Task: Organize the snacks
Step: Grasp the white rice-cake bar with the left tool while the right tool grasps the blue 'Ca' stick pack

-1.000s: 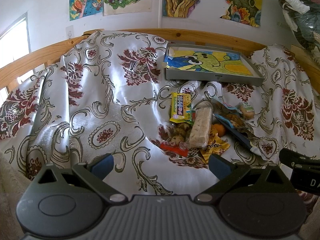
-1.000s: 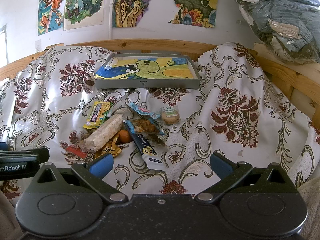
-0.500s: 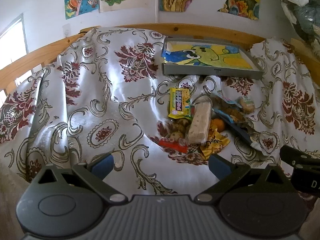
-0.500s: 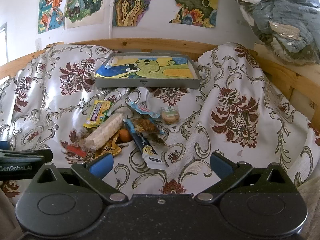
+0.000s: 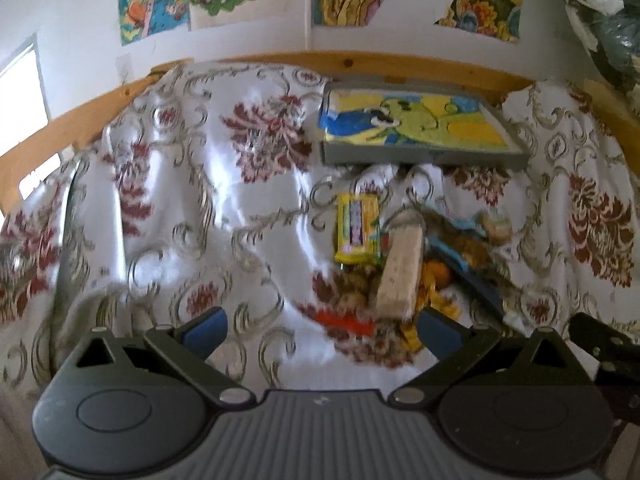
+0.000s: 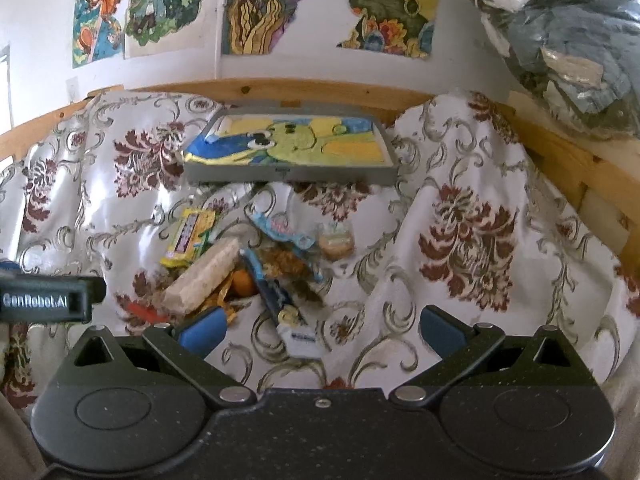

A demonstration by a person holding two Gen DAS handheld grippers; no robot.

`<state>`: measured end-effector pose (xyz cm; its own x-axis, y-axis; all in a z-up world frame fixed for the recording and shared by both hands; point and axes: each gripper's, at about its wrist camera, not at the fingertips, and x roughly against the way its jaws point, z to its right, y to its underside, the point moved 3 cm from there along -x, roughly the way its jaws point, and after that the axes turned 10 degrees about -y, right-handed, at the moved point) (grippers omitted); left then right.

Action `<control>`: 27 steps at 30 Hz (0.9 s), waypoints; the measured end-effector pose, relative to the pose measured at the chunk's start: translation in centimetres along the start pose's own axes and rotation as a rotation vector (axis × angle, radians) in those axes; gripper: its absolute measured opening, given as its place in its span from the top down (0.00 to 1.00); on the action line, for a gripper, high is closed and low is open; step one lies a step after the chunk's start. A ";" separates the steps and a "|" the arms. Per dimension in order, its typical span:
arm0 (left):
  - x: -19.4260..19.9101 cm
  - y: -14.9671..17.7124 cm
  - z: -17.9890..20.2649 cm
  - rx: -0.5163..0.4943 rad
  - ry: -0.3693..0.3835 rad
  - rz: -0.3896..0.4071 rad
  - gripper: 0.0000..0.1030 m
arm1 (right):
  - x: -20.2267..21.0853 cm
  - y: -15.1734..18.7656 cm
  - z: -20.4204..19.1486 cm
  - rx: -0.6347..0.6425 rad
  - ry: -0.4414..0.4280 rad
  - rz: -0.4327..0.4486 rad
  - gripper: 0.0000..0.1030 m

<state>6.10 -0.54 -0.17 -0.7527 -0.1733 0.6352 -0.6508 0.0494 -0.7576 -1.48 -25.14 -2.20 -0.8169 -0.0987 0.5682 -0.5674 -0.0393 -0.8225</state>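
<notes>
A heap of snacks lies in a fold of the flowered cloth: a yellow packet (image 5: pixel 357 228) (image 6: pixel 191 237), a long pale wafer bar (image 5: pixel 400 274) (image 6: pixel 204 276), an orange sweet (image 5: pixel 437 272) (image 6: pixel 244 283), a red wrapper (image 5: pixel 344 322), a dark blue packet (image 6: pixel 280 304) and a round biscuit in clear wrap (image 6: pixel 335 240). Behind them stands a grey tray (image 5: pixel 420 155) (image 6: pixel 288 174) with a cartoon picture inside. My left gripper (image 5: pixel 322 330) is open, just short of the heap. My right gripper (image 6: pixel 320 328) is open too, over the blue packet's near end.
The cloth (image 5: pixel 180 208) covers a bed with a wooden rail (image 5: pixel 360 65) along the wall. Posters hang above. A bundle of bagged clothes (image 6: pixel 568 48) sits at the upper right. The left gripper's body (image 6: pixel 44 299) shows at the right view's left edge.
Both grippers have moved forward toward the snack heap, the left one more, and its view is blurred. Nothing was taken hold of, and the jaws stay wide apart.
</notes>
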 end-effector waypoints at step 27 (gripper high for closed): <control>-9.8 -3.5 3.3 -0.020 0.226 0.125 0.00 | -11.7 -0.9 0.3 0.323 -0.200 -0.132 0.01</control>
<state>16.08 -2.26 -4.17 -0.8292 0.0594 0.5558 -0.5513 0.0768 -0.8307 8.63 -24.24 -8.16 -0.6853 -0.2619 0.6796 -0.5782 -0.3717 -0.7263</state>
